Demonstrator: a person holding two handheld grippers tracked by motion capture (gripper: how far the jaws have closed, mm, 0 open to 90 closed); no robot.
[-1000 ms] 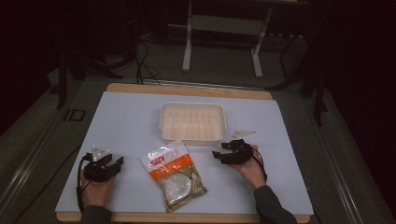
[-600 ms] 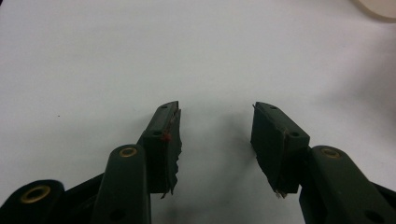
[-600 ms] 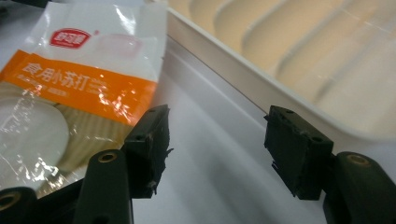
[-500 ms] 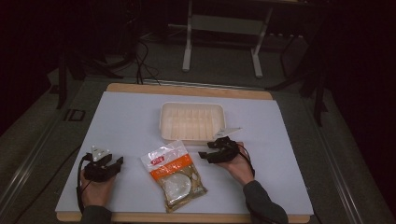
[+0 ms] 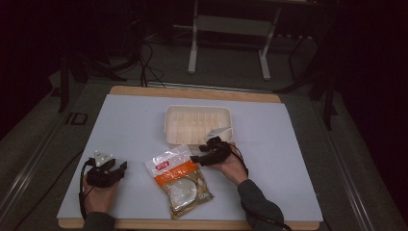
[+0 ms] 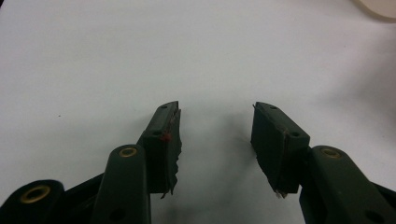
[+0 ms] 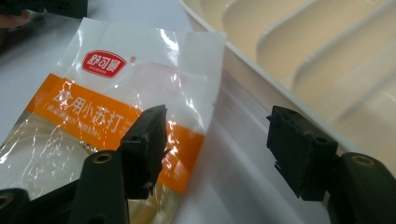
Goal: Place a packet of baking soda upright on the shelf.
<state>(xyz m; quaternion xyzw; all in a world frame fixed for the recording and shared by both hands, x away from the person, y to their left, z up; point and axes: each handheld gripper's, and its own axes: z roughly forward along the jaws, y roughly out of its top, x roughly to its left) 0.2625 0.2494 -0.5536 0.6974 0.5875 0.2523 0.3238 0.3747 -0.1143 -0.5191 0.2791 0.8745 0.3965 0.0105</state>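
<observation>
A clear snack bag (image 5: 180, 180) with an orange band and a red logo lies flat at the table's front middle. My right gripper (image 5: 195, 158) sits low at the bag's upper right corner and points left. In the right gripper view the bag (image 7: 93, 93) lies under the left jaw, with its edge in the gap. My right gripper (image 7: 217, 121) is open, its jaws have just been opening, and nothing is pinched. My left gripper (image 5: 122, 166) rests at the front left, apart from the bag. In its own view the left gripper (image 6: 216, 109) stands open over bare table.
A cream ribbed tray (image 5: 168, 126) stands empty behind the bag at the table's middle. Its rim (image 7: 252, 60) runs close past my right jaw. A corner of the tray (image 6: 380, 7) peeks in far ahead of the left gripper. The white table top (image 5: 130, 120) ends in a wooden edge.
My right gripper has moved left from the tray's front right corner to the bag's upper right corner. The left hand has stayed in place.
</observation>
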